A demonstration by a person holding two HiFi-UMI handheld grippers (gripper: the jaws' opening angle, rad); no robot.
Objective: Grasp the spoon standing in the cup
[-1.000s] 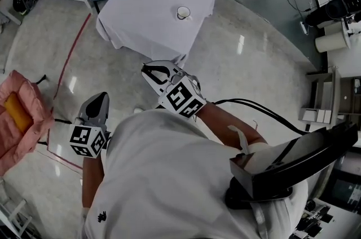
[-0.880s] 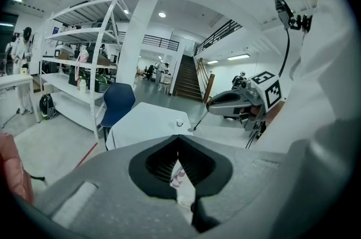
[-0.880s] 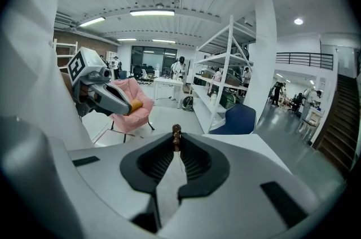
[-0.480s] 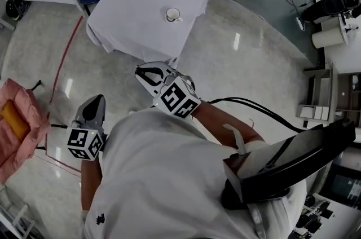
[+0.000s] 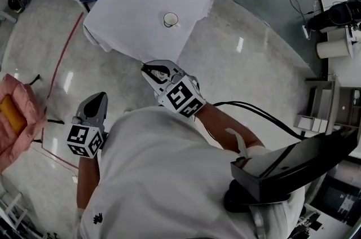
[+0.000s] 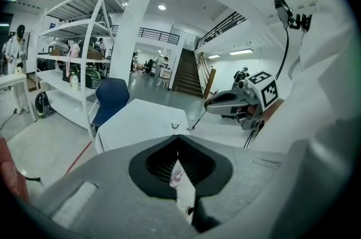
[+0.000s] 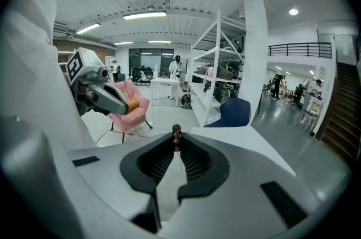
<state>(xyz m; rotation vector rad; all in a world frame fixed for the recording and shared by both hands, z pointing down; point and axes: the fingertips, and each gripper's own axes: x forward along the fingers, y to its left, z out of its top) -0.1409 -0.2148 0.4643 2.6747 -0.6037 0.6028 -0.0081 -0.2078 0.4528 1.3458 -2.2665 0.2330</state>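
Two claws: left claw [image 6: 178, 138] clenched, empty; right claw [image 7: 176, 146] clenched on spoon [image 7: 176, 131]. Hold it firm nearing cup [image 5: 170, 19] on worktop [image 5: 135, 1].

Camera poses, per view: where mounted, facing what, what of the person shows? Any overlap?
Head view: on the head, steeply down at floor and table; shows shirt, left tongs, right tongs.
Left gripper view: on the left tongs, shut and empty, facing table and cup; shows right tongs holding a spoon, plus shirt.
Right gripper view: on the right tongs, facing forward-left at shelves and pink chair; shows left tongs.
Shared: head and left gripper views both show table, cup, right tongs.
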